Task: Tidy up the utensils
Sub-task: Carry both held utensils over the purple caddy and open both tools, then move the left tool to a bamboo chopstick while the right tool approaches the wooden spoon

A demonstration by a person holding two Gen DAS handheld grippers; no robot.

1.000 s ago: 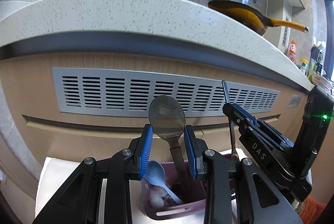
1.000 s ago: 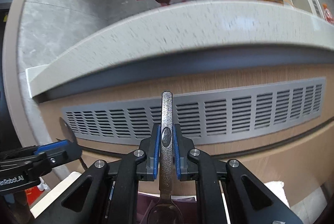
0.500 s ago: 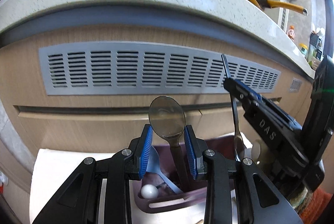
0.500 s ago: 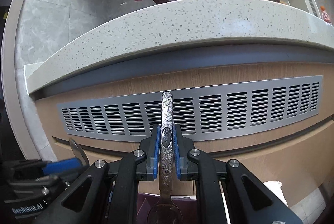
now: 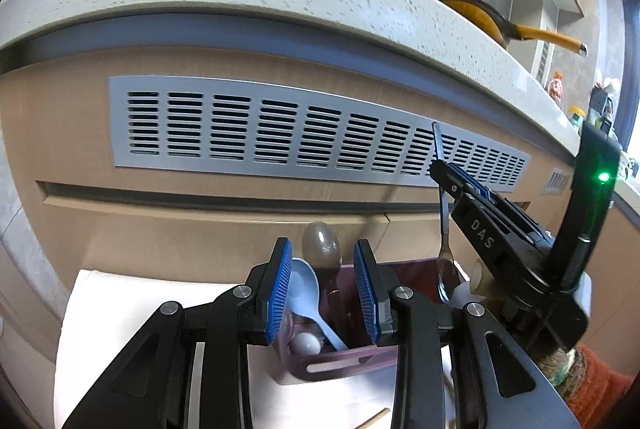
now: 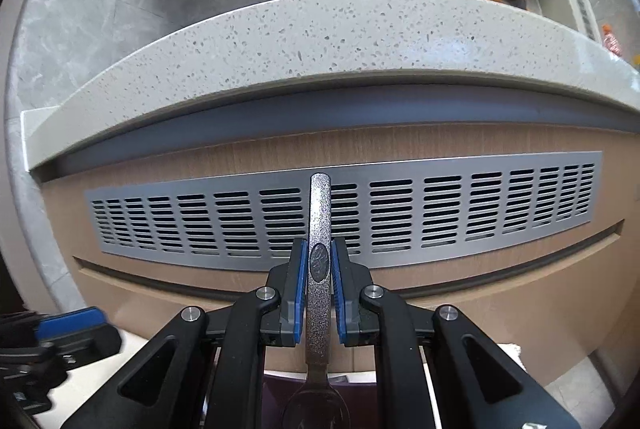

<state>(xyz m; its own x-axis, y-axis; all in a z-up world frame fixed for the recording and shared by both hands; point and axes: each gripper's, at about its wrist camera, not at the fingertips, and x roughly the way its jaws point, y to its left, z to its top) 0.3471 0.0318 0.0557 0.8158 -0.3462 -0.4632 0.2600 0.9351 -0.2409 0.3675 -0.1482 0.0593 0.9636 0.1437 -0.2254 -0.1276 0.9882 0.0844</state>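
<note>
While the left tongs hang over the mauve plastic utensil caddy, their blue ribbed pads are spreading wider, and nothing is pressed between them. The steel spoon with the dull oval bowl stands bowl-up in the caddy, its stem running down through the gap between those pads and touching neither. Just left of that stem, a pale blue plastic spoon leans inside the same caddy, bowl upward, and a small white ball lies low in the caddy beneath the left pad. The caddy sits on a white bench top, right up against the tan wooden cabinet front with its long grey slotted vent.

Over to the right of the left tongs come the right tongs, black with "DAS" on the arm. They are clamped tight on the textured handle of a second steel spoon, which hangs upright with its bowl pointing down. From the left wrist view that bowl sits just above the caddy's far right corner; whether it touches the rim I cannot tell. An orange knitted sleeve shows behind the right tongs.

Above and beyond both tongs, a speckled white stone counter juts out, and on it rests a black pan with a yellow handle.
</note>
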